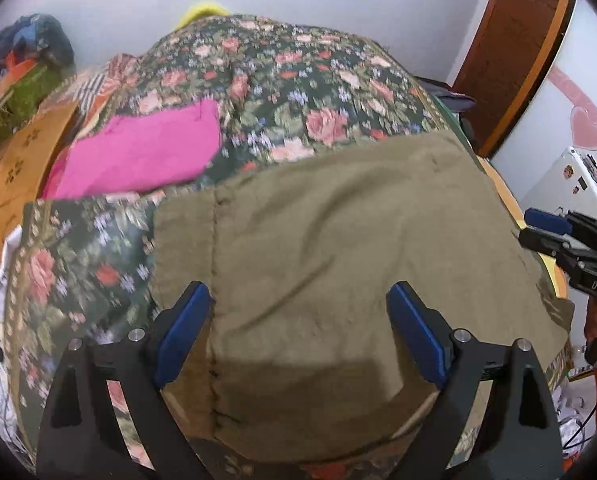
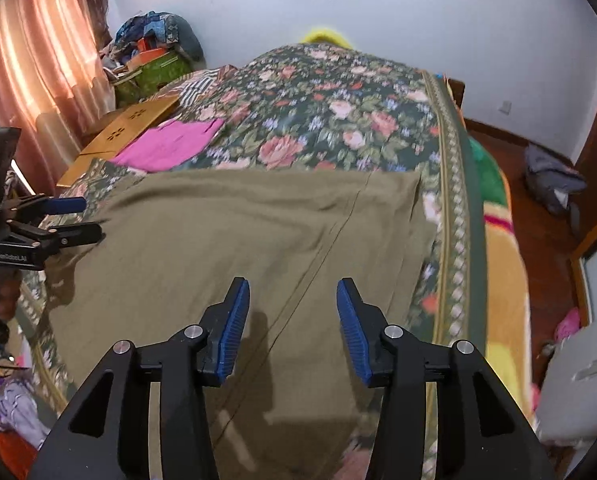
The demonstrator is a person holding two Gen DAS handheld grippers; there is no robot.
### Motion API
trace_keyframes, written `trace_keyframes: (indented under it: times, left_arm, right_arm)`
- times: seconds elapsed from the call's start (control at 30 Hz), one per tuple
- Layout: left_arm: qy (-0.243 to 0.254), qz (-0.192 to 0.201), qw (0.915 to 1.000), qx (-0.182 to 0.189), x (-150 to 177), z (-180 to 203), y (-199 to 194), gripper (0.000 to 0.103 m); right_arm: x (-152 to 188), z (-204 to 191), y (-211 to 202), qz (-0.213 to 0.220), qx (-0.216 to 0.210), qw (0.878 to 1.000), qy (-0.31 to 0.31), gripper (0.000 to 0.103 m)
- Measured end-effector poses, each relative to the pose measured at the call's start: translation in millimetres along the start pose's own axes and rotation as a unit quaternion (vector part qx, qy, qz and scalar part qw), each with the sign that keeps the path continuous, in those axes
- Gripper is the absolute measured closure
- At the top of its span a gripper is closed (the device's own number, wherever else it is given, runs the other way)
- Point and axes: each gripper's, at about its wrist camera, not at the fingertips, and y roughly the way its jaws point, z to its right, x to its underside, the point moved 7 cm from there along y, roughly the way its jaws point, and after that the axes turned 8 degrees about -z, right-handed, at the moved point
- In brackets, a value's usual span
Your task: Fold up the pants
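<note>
Olive pants [image 2: 234, 240] lie spread flat across the floral bedspread [image 1: 298, 80]; both the left gripper [image 1: 298, 320] and right gripper [image 2: 292, 312] hover over them, jaws spread and pinching nothing. Each should probably pinch an edge cleanly. A pink cloth [image 1: 146, 152] lies near, clear of the fold.

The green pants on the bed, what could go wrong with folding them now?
1. The olive pants lie near the edge of the flowered bedspread, so they might slide off.
2. Both grippers, left and right, are open and hold nothing, so wrinkles could stay.
3. The pink cloth lies close and might get snagged.
</note>
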Motion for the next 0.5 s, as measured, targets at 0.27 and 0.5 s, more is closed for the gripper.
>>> trace_keyframes:
  times: [0.27,0.5]
  left_arm:
    - [-0.021,0.0,0.9997,-0.011,26,-17,11,0.003]
    - [-0.047,0.009,0.9963,-0.072,46,-58,-15,0.003]
  right_arm:
    - [38,4,12,-0.032,-0.019,0.998,0.044,0.06]
    - [56,13,0,-0.035,0.018,0.998,0.053,0.053]
